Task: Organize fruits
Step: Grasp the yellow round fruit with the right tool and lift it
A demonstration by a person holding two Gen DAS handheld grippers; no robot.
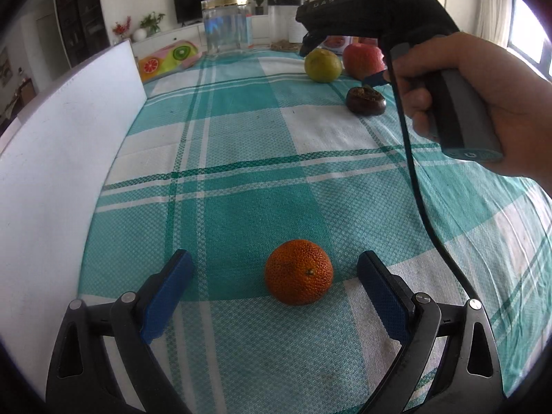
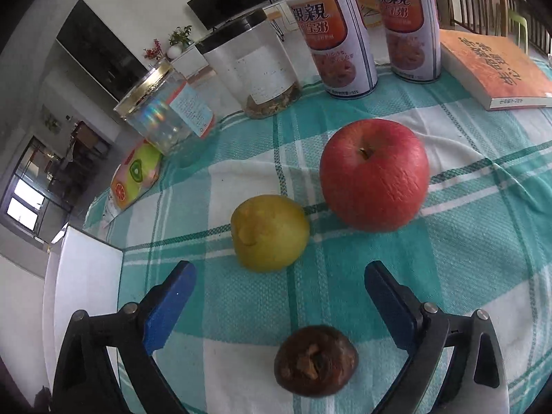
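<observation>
In the left wrist view the round red apple [image 1: 362, 60] is partly hidden behind the black handheld right tongs [image 1: 365, 76], whose blue fingertips barely show; the lower edge cuts off the left tongs' [image 1: 276, 296] black arms; in the right wrist view the orange paperback book [image 2: 496, 69] runs past the right edge; the small print on the two white labelled cans [image 2: 338, 41] is unreadable; the dark brown wrinkled fruit [image 2: 315, 365] looks blurred.

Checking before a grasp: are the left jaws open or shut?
Open: the left gripper has its jaws spread either side of the orange, touching nothing.
</observation>
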